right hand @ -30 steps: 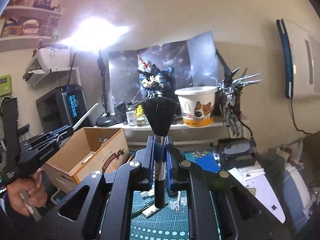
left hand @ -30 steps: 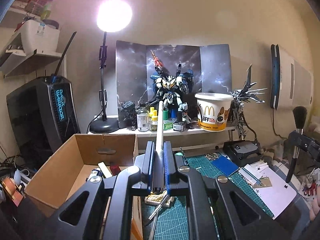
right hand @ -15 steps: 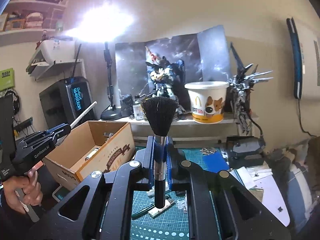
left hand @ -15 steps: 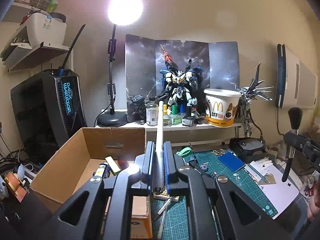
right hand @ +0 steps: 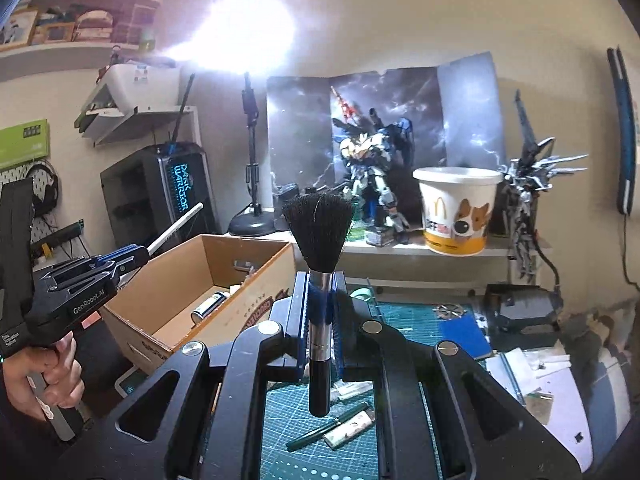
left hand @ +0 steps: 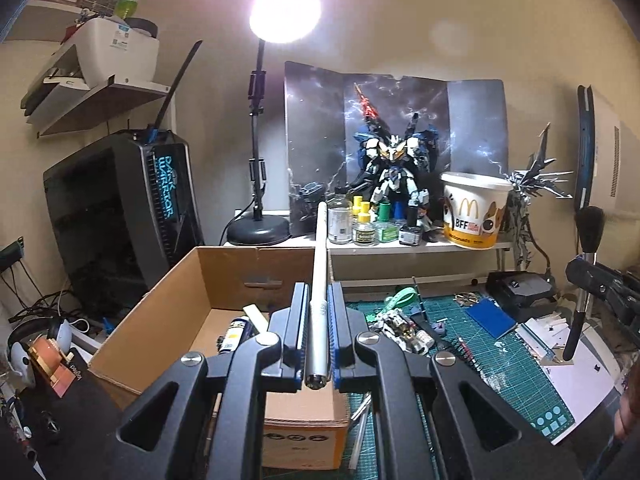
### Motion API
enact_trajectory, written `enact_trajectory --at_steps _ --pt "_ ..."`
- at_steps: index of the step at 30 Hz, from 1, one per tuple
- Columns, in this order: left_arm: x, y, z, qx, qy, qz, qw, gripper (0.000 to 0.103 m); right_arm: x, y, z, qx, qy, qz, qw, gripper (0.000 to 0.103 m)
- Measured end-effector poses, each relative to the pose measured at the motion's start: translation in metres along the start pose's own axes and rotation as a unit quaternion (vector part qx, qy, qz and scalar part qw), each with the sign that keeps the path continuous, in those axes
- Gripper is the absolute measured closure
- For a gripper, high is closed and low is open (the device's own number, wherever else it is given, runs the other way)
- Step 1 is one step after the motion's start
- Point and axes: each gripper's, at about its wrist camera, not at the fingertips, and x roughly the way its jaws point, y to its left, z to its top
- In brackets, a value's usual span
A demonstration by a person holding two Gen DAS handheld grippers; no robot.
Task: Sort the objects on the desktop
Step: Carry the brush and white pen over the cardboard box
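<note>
Hand [right hand: 44, 376] visible from right only.

- A desk lamp [left hand: 285, 10] is the main light source; its head blows out to pure white in the left wrist view.
- In the right wrist view the lamp's glare [right hand: 240, 28] smears sideways into a purple-tinged flare.
- The wall [left hand: 440, 32] glows warm, while the lower corners fall dark.
- Fisheye distortion bends the shelf [right hand: 72, 50] and the frame edges.
- Focus is fairly sharp at centre.
</note>
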Motion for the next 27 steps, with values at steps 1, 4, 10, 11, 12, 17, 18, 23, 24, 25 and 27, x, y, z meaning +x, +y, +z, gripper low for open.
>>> enact_trajectory --at_steps 1,4,10,11,12,17,18,23,24,25,27 --pt "0.000 0.002 0.000 0.000 0.000 0.003 1.0000 0.094 0.002 0.002 0.000 -0.001 0.001 0.003 1.000 0.093" --pt "-0.002 0.008 0.000 -0.002 0.000 0.013 0.9999 0.094 0.008 0.011 0.001 -0.008 0.004 0.015 1.000 0.093" --pt "-0.005 0.023 -0.002 -0.009 0.002 0.030 0.9995 0.094 0.022 0.028 0.003 -0.019 0.008 0.039 0.999 0.093" --pt "-0.006 0.026 -0.002 -0.010 0.002 0.033 0.9994 0.094 0.024 0.031 0.004 -0.020 0.008 0.043 0.999 0.093" --pt "-0.006 0.029 -0.003 -0.011 0.003 0.038 0.9992 0.094 0.027 0.033 0.003 -0.021 0.010 0.046 0.999 0.093" --pt "-0.007 0.041 -0.008 -0.017 0.010 0.052 0.9984 0.094 0.041 0.043 -0.001 -0.023 0.022 0.063 0.998 0.093" --pt "-0.007 0.043 -0.009 -0.018 0.012 0.056 0.9982 0.094 0.043 0.045 -0.001 -0.024 0.023 0.067 0.997 0.093" --pt "-0.012 0.054 -0.013 -0.023 0.017 0.071 0.9970 0.094 0.050 0.058 -0.002 -0.031 0.026 0.087 0.995 0.093" --pt "-0.014 0.056 -0.013 -0.024 0.016 0.074 0.9968 0.094 0.052 0.061 -0.002 -0.033 0.027 0.092 0.995 0.093" --pt "-0.015 0.059 -0.014 -0.025 0.016 0.078 0.9965 0.094 0.053 0.064 -0.002 -0.034 0.027 0.097 0.994 0.093" --pt "-0.018 0.063 -0.015 -0.027 0.016 0.084 0.9960 0.094 0.056 0.069 -0.002 -0.035 0.029 0.103 0.994 0.093"
